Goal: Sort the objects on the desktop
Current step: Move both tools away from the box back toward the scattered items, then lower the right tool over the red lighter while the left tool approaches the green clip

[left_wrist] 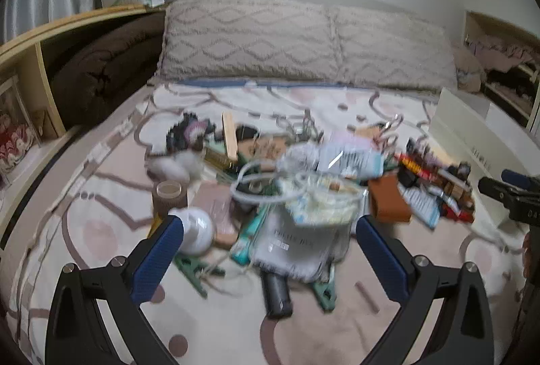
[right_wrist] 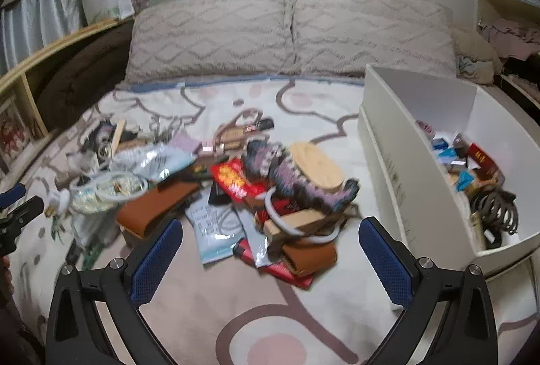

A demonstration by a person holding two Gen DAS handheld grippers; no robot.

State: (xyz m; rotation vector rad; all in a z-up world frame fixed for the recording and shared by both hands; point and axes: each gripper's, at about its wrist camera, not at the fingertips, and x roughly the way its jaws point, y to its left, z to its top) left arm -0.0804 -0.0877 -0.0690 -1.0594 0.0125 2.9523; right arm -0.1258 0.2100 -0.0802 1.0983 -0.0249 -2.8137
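Brown pouch [right_wrist: 153, 208] lies just beyond empty right hand-held gripper [right_wrist: 268, 250].

Each gripper, the left gripper [left_wrist: 270, 250] and the right gripper [right_wrist: 270, 250], is built of black angular arms fastened with round silver screws and faced with blue, finely dotted finger pads [left_wrist: 157, 258].
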